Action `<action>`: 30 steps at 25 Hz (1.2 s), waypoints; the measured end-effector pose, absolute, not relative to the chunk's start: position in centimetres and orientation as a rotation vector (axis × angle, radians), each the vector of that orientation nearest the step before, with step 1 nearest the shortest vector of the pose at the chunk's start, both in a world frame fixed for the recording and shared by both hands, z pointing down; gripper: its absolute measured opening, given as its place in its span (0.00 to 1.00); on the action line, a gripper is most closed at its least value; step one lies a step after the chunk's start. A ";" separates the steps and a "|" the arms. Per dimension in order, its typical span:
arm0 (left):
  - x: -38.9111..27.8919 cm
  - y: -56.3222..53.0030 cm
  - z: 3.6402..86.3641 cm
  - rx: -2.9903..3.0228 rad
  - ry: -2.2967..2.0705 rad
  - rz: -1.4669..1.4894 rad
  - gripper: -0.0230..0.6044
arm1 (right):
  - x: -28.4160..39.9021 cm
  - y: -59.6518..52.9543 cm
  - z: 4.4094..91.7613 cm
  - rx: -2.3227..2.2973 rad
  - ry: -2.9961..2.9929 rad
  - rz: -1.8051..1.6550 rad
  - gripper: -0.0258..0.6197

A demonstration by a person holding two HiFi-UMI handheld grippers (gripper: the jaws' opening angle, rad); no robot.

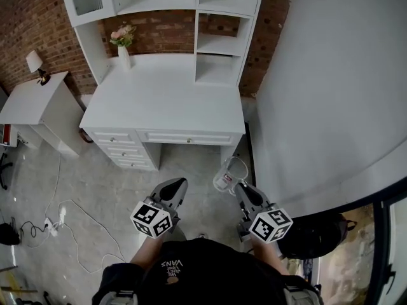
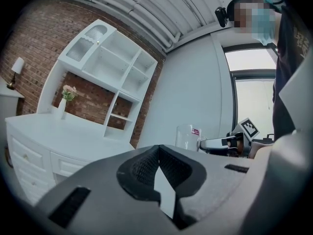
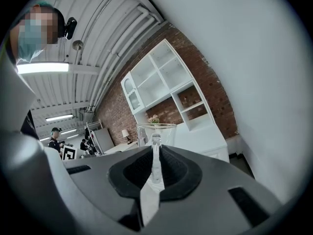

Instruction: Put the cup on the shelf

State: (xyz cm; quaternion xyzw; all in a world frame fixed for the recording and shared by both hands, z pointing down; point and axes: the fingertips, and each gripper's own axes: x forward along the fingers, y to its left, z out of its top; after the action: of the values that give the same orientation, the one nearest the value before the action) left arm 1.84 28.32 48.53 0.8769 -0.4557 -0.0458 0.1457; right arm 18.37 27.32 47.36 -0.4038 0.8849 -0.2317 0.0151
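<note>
Right gripper view: right tongs point(image 3: 155, 150) clenched on the handle of the clear cup point(image 3: 157, 128), its body mostly hidden behind them; left tongs point(image 2: 158, 150) pressed together, empty.

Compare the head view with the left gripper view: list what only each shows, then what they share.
Only the head view: floor cables, a black bag and the marker cube on the left gripper. Only the left gripper view: the ceiling, a window and that gripper's jaws shut on nothing. Both: the desk, shelf, vase, and the cup held by the right gripper.
</note>
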 end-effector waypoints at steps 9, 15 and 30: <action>-1.7 22.2 48.5 2.555 -1.247 -0.136 0.05 | 15.2 22.1 47.3 -1.338 2.710 -0.714 0.08; -5.1 16.0 47.1 2.604 -1.177 -0.147 0.05 | 11.7 17.4 46.0 -1.395 2.662 -0.687 0.08; -15.4 5.5 48.2 2.628 -1.058 -0.107 0.05 | 2.5 7.8 44.1 -1.532 2.500 -0.716 0.08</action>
State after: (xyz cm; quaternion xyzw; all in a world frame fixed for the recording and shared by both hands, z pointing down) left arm -15.42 5.53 48.24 0.9161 -0.3689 -0.0372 0.1526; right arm 2.54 7.78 44.14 -0.5067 0.8267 -0.2367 0.0617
